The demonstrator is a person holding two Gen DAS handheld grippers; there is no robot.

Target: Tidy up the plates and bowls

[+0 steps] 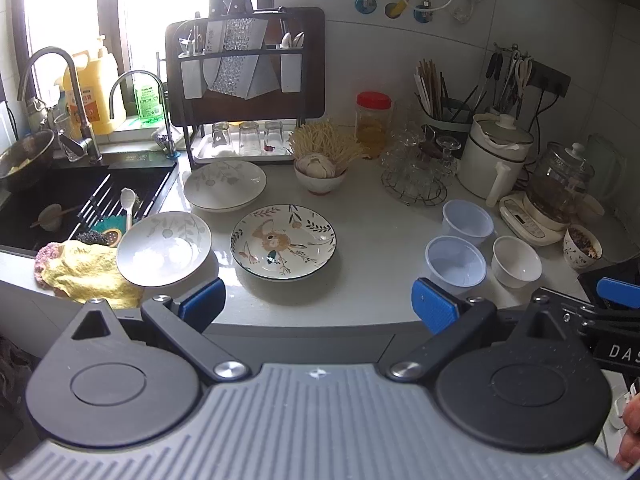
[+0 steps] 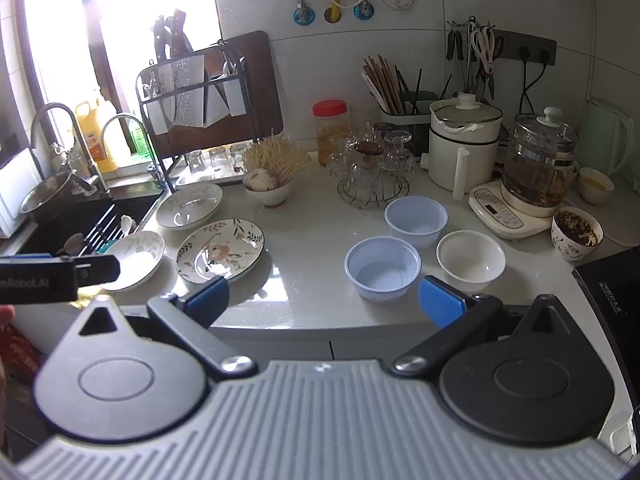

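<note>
Both grippers idle at the counter edge, nothing held: left gripper [image 1: 318, 304] and right gripper [image 2: 324, 300] each have jaws spread wide and empty.

Plates sit left by the sink: floral plate [image 1: 283, 241] flat on the counter, white plate [image 1: 164, 248] tilted with its edge on the yellow cloth [image 1: 82, 272], a third patterned plate [image 1: 225, 185] behind them. Likely ceramic — stiff, heavy, glazed and slick, chips easily; pinch at the raised rim, and the tilted one may slide.

Bowls sit right, all empty: two translucent plastic bowls [image 2: 382, 274] [image 2: 416, 220], probably light and flexible, so grip the wall gently; white bowl [image 2: 471, 261] looks ceramic — take it by the rim.

Not task items: small bowl [image 1: 320, 174] holds garlic; cup [image 2: 577, 238] holds dark residue
</note>
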